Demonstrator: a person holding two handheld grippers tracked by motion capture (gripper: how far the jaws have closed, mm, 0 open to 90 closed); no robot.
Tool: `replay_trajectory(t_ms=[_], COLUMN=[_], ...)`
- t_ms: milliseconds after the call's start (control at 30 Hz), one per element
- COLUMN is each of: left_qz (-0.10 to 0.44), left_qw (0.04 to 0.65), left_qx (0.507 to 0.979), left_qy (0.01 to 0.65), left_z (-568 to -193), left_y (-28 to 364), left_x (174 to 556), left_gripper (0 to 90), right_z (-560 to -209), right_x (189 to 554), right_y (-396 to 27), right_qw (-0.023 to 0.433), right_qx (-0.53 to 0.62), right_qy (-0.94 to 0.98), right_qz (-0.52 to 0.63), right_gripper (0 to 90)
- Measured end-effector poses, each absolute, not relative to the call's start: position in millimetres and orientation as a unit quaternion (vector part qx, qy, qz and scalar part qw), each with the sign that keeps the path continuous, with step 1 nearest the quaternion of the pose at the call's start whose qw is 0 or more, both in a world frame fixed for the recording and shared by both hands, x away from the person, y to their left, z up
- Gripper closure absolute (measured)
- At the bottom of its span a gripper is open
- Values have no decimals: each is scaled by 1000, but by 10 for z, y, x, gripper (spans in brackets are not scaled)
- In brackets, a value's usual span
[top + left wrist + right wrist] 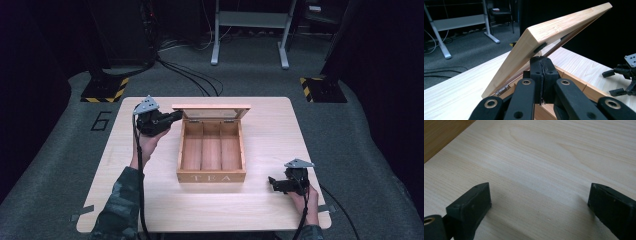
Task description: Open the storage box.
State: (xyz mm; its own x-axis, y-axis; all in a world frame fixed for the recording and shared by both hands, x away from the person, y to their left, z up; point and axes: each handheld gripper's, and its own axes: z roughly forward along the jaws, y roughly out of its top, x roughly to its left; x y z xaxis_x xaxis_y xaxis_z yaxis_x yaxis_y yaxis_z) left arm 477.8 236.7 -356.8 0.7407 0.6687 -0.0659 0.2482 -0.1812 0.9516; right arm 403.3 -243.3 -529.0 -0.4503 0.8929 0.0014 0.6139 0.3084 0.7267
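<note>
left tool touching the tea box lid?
Cannot tell. In the left gripper view the shut left tool sits right under the lid edge, but no contact or gap shows plainly; the high view is too coarse.

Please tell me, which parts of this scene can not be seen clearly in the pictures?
- Left gripper: in its own view the shut jaws cover the spot where their tips meet the raised pale wooden lid, so contact cannot be told.
- Open wooden tea box: in the high view the lid's panel is seen edge-on.
- Right gripper: its view is cut off by the frame, showing open jaws over the light wooden table.
</note>
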Motion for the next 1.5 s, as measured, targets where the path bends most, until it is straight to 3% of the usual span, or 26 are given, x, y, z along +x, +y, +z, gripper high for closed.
replay_trajectory(t_ms=[1500], left_qz=[191], left_qw=[565], left_qx=[743], left_qy=[304], left_z=[-3563], left_y=[2340], left_x=[4758], left_gripper=[887], right_z=[-5290], right_x=[4032], right_y=[-2429], right_qw=[206], right_qx=[482], right_qy=[782], right_qz=[338], right_gripper=[42])
